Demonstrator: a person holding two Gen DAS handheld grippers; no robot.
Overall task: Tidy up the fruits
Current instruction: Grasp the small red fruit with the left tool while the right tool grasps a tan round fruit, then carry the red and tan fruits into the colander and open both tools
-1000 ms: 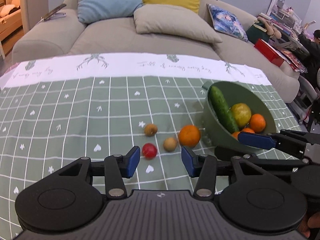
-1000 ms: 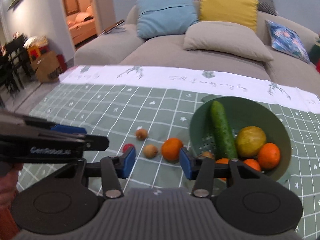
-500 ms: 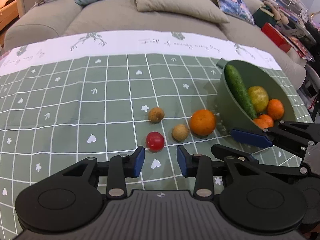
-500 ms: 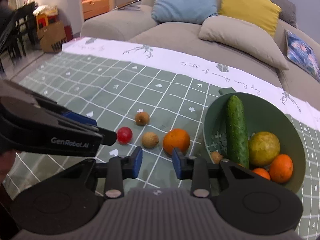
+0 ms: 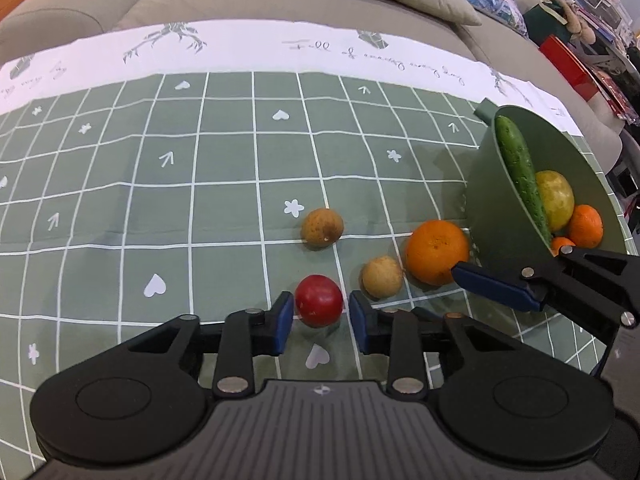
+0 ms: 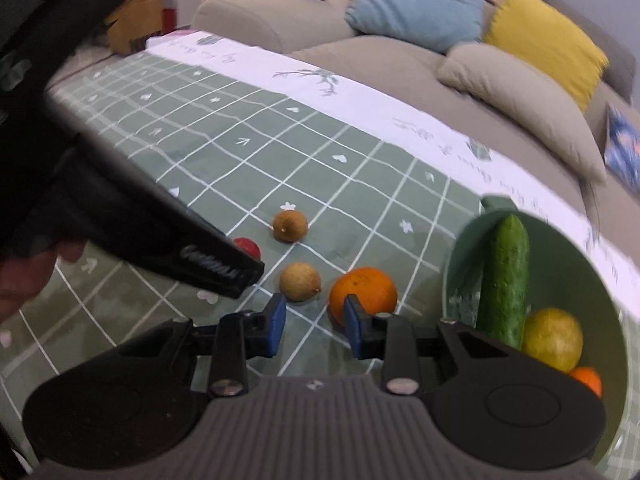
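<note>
Green gridded tablecloth (image 5: pixel 120 208), soft fabric, white lines, small white hearts, arrows and flowers; broad white printed border along far edge.

Left gripper (image 5: pixel 319 320): black plastic body, blue pads parted, low over cloth. Small red fruit (image 5: pixel 319 300), round and glossy, sitting between the pads, just clear of both. In right wrist view, same fruit (image 6: pixel 247 246) mostly hidden behind dark, blurred left gripper body.

Brown round fruit (image 5: pixel 322 227), dull speckled skin, beyond the red one. Paler tan round fruit (image 5: pixel 381 277), rough skin, just right of the red one, beside large orange (image 5: pixel 437 252), pebbled peel.

Right gripper (image 6: pixel 313 322): matching black and blue build, pads parted, nothing between; right pad overlapping near edge of orange (image 6: pixel 363 293), contact not determinable.

Green bowl (image 5: pixel 484 200), smooth matte plastic, small tab handle on far rim, at right end of cloth. Contents: long bumpy cucumber (image 5: pixel 520 176) leaning on wall, yellow-green round fruit (image 5: pixel 556 200), two small oranges (image 5: pixel 586 226). Perforated inner wall visible in right wrist view only.

Grey sofa (image 6: pixel 248 20) behind, with blue cushion (image 6: pixel 416 0), yellow cushion (image 6: pixel 548 36) and beige cushion (image 6: pixel 516 92); blue and yellow ones in right wrist view only.
</note>
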